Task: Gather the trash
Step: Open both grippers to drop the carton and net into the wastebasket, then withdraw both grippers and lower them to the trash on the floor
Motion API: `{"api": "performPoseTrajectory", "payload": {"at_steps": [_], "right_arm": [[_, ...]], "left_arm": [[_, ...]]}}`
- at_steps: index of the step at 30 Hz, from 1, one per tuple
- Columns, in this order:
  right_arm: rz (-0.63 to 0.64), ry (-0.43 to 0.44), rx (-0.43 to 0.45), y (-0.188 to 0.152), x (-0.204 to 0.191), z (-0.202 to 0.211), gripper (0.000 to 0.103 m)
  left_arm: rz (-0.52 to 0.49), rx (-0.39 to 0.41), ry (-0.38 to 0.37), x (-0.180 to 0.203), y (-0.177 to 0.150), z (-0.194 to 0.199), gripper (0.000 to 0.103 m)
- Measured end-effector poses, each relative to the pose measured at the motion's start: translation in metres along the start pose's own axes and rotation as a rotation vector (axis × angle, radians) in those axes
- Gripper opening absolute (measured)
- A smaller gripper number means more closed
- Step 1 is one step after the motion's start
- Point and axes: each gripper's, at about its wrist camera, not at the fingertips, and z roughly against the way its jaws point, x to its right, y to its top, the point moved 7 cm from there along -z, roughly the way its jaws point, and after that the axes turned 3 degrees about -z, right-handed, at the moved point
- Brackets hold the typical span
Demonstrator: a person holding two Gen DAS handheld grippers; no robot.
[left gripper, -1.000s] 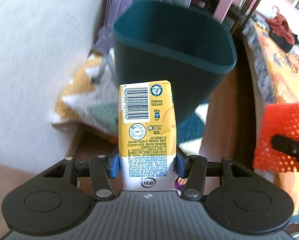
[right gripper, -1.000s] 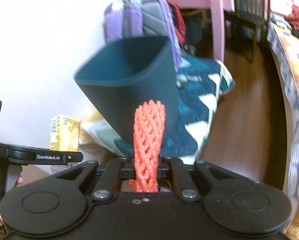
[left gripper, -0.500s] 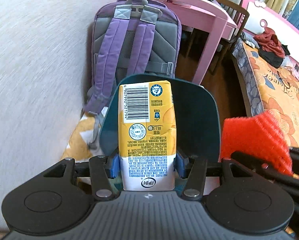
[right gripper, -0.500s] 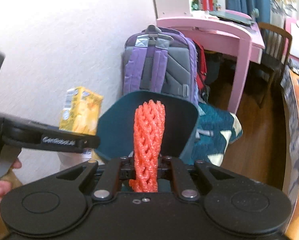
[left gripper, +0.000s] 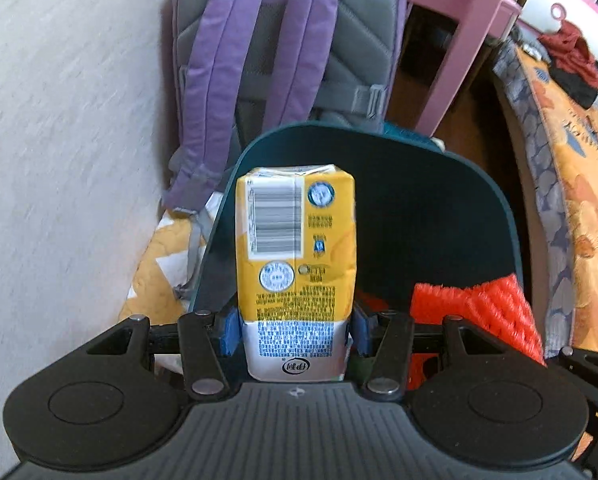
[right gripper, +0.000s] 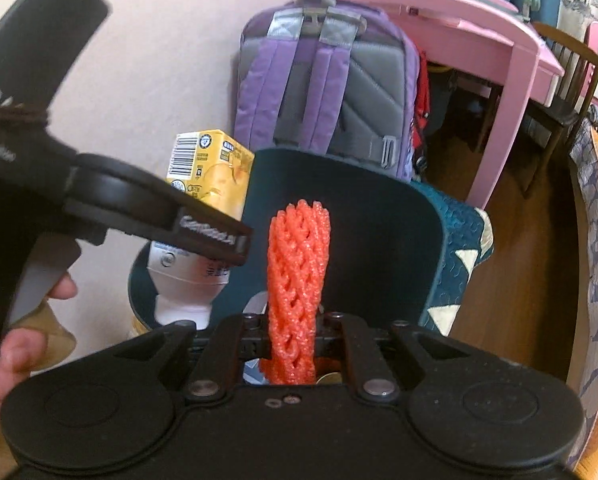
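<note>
The carton (left gripper: 295,276) hides part of the bin's (left gripper: 439,200) inside.

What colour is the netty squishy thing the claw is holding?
Bright orange-red. The foam mesh fruit sleeve shows best in the right wrist view, pinched upright in the right claw.

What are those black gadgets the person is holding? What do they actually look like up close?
Each is a matte black plastic tool. The left gripper has a ribbed top, two round discs either side, black linkage bars with silver rivets, and blue pads on its fingers. The right gripper has the same discs, bars and rivets, with a smooth top. Seen side-on, the left one carries white lettering. No cables or sleeves show.
</note>
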Motion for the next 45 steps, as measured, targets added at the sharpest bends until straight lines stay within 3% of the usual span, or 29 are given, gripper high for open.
{"api": "performPoseTrajectory", "payload": {"at_steps": [8,13,16,20,29,38,45], "right_arm": [[0.038,-0.019,-0.079,-0.020,-0.007,-0.026,0.018],[0.042,-0.027,-0.091,-0.025,-0.009,-0.025,0.025],[0.040,-0.029,-0.088,-0.026,-0.008,-0.020,0.036],[0.039,-0.035,-0.070,-0.024,-0.007,-0.010,0.046],[0.018,-0.035,-0.009,-0.019,-0.001,0.040,0.056],[0.029,0.023,0.040,-0.024,-0.001,0.108,0.063],[0.033,0.053,0.066,-0.039,0.003,0.158,0.068]], "left_arm": [[-0.011,-0.071,0.011,-0.005,-0.017,-0.029,0.052],[-0.025,-0.057,0.013,-0.001,-0.017,-0.028,0.053],[-0.002,-0.041,-0.012,-0.001,-0.016,-0.022,0.070],[-0.010,-0.001,-0.015,0.004,-0.014,-0.004,0.071],[-0.014,0.077,-0.035,0.012,-0.026,0.052,0.072],[-0.072,0.180,-0.038,0.030,-0.054,0.124,0.072],[-0.089,0.234,-0.039,0.040,-0.086,0.167,0.078]]}}
